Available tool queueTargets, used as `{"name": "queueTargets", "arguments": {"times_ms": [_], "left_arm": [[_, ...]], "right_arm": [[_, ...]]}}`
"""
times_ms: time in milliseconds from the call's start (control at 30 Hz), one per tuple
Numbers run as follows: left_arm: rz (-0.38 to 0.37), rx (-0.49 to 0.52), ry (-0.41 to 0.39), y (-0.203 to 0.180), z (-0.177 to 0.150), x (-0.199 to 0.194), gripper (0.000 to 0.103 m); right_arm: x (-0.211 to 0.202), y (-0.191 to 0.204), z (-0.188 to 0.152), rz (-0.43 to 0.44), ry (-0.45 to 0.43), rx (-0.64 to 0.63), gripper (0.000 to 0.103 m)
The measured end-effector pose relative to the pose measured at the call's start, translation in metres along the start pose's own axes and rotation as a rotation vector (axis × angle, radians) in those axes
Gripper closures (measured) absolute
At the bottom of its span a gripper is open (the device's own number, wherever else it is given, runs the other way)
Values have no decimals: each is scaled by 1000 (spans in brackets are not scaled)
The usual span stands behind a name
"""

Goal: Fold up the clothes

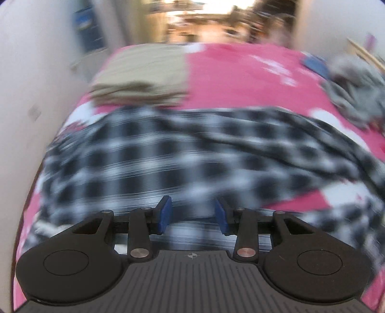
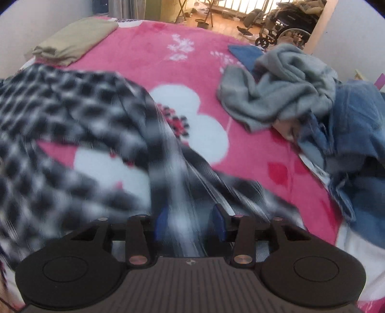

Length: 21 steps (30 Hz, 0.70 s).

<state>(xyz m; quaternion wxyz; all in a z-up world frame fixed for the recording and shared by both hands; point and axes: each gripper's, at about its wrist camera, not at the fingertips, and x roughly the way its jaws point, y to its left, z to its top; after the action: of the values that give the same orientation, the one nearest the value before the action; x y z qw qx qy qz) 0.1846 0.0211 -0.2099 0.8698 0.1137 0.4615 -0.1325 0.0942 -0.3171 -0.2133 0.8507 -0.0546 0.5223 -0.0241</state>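
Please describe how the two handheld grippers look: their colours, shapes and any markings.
Both look alike. The left gripper and the right gripper each have a dark ribbed base plate with a small round crosshair mark, two black round discs at the sides, black link arms with silver pins, and blue pads on the fingers. No cables, hands or sleeves show.

One checked shirt [image 2: 72, 115], one folded beige garment [image 2: 74, 41], one grey garment [image 2: 279, 91], one denim garment [image 2: 356, 125]

Daylight enters from the far doorway [image 2: 252, 19], where it blows out to white glare in the left wrist view. Motion blur smears the checked shirt [image 1: 168, 149] in both views, and in the left view the whole scene; the gripper bodies stay sharp. Fisheye distortion bows the bed [image 2: 192, 62] and darkens the corners.
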Motion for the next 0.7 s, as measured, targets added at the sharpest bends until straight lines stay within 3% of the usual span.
{"name": "queueTargets", "arguments": {"times_ms": [67, 100, 167, 200, 400, 533, 700], "left_arm": [[-19, 71, 12, -32, 3, 0, 62], [-24, 103, 17, -46, 4, 0, 62], [-35, 164, 25, -73, 5, -1, 62], [-37, 189, 27, -82, 5, -1, 62], [-27, 294, 50, -119, 13, 3, 62], [20, 383, 78, -134, 16, 12, 62], [69, 406, 110, -138, 26, 31, 62]], "right_arm": [[2, -3, -10, 19, -5, -25, 54], [4, -4, -14, 32, -7, -42, 60], [9, -12, -16, 45, 4, -44, 96], [9, -22, -15, 51, 1, -12, 103], [-23, -111, 37, 109, -205, 219, 103], [-9, -153, 101, 46, -300, 145, 103], [23, -181, 178, -21, -314, 67, 103]]}}
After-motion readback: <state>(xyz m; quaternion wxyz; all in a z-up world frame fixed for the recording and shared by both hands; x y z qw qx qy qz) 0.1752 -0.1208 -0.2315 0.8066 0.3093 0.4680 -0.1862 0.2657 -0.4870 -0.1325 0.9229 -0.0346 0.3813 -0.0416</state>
